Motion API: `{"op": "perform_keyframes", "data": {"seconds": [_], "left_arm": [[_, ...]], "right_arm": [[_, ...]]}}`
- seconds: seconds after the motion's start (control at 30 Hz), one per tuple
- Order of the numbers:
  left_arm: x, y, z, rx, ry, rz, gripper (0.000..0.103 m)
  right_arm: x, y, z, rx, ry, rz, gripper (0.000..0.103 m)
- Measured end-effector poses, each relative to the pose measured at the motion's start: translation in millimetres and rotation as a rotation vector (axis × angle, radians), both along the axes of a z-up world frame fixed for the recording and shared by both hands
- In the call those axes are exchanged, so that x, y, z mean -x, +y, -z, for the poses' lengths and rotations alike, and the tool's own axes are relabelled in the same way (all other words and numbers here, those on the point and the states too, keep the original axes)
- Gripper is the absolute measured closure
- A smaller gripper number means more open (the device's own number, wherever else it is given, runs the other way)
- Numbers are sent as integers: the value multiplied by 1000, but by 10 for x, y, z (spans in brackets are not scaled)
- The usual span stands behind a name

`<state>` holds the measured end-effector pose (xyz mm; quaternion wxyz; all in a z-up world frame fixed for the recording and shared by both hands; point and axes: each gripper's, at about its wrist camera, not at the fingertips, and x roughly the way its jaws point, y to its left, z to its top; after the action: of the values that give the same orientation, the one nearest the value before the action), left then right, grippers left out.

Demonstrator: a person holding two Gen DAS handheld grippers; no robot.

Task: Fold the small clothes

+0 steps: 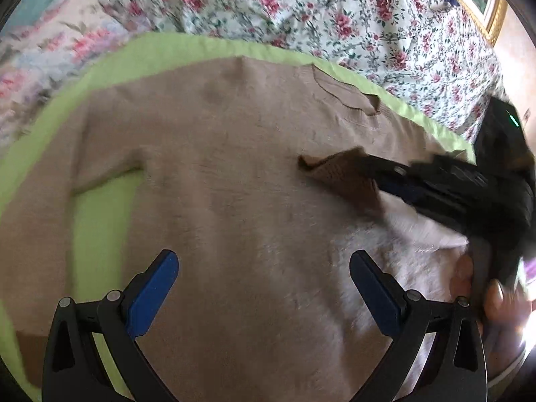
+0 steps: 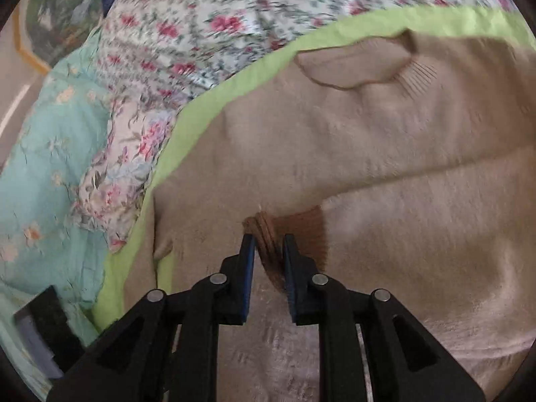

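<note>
A beige knit sweater lies flat on a lime-green sheet; it also fills the right wrist view. Its neckline lies at the far right, and its left sleeve lies along the left side. My right gripper is shut on the darker brown ribbed cuff of the right sleeve and holds it over the sweater's chest. The cuff and that gripper also show in the left wrist view. My left gripper is open and empty above the sweater's lower body.
A floral bedspread lies beyond the green sheet. A turquoise floral fabric lies at the left in the right wrist view. A gold-framed picture stands at the far right. A person's hand grips the right tool.
</note>
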<state>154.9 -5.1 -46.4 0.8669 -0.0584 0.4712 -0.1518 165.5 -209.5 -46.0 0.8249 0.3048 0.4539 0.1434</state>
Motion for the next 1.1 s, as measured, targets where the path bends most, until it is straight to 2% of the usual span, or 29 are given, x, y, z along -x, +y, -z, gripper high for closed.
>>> {"op": "perform_keyframes", "data": {"seconds": [0.07,0.13,0.2,0.3,0.33,0.4,0.43,0.47,0.5,0.6,0.67,0.7,0.8,1.0,1.1], "left_arm": [[-134,-113,45,66,27,21,1],[-272,-266,73,131,52,56,1],[-388,-421,113,143,72,85,1],[-553,-642,264,89,102,93,3],[-590,-696,308,71,95,90,8],[-588,-782,295,38,33,98,30],[-591,-825,291,39,26,121,65],[-602,-867,279,52,30,143,96],[-606,-904,241,68,34,166,95],[-497,-805,-169,27,-126,141,95],[-517,-556,-348,-31,-223,60,96],[-560,-457,-350,-57,-236,24,96],[-737,-197,-209,-26,-162,5,95],[-693,-253,-59,-77,-162,18,95],[-688,-184,-18,-60,-131,14,95]], "right_arm": [[111,-140,-74,34,-20,30,66],[277,-322,-187,59,-45,65,41],[498,-513,-297,81,-81,101,38],[783,-777,-384,105,-102,149,38],[878,-881,-390,107,-97,173,38],[1033,-1057,-386,104,-91,216,38],[1084,-1119,-386,104,-88,234,38],[1152,-1210,-386,112,-84,270,38],[1180,-1245,-387,117,-85,288,38],[1242,-1394,-396,123,-79,329,38],[1273,-1487,-431,142,-84,354,38],[1287,-1532,-442,161,-91,365,38],[1226,-1664,-368,202,-74,393,37],[776,-1837,-61,214,9,388,37],[547,-1862,96,235,61,362,37]]}}
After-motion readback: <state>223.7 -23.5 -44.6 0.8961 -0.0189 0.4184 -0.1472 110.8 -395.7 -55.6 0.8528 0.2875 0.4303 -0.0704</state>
